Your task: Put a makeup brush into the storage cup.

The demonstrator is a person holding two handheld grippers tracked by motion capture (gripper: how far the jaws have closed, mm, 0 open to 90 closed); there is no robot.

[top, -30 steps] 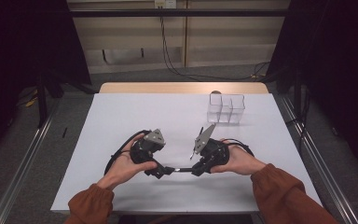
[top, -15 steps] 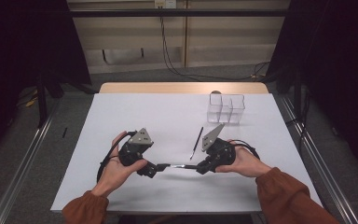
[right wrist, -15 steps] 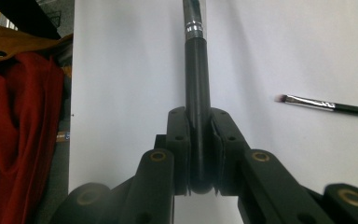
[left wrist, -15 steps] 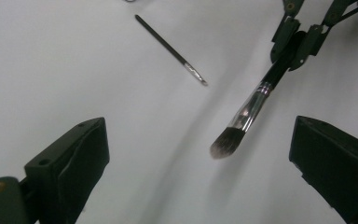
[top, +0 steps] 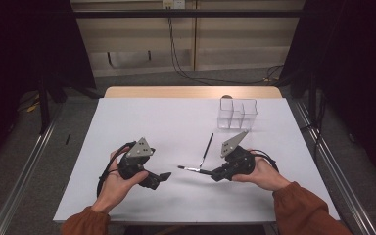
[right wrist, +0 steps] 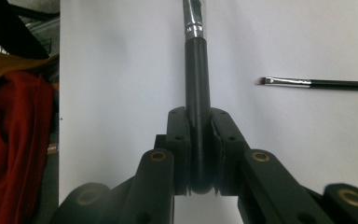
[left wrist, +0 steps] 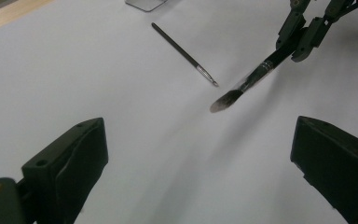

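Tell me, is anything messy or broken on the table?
Nothing looks broken or spilled. The right gripper holds a thick brush by its handle, a thin brush lies loose on the white table, and the clear organizer stands upright.

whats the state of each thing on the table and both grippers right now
right gripper: shut on the thick brush, gripping its handle end
thick brush: held off the table, bristles pointing toward the left gripper
left gripper: open, nothing between its jaws
thin brush: lying flat on the table, untouched
clear organizer: upright at the far right of the table, looks empty
table: covered by a white sheet
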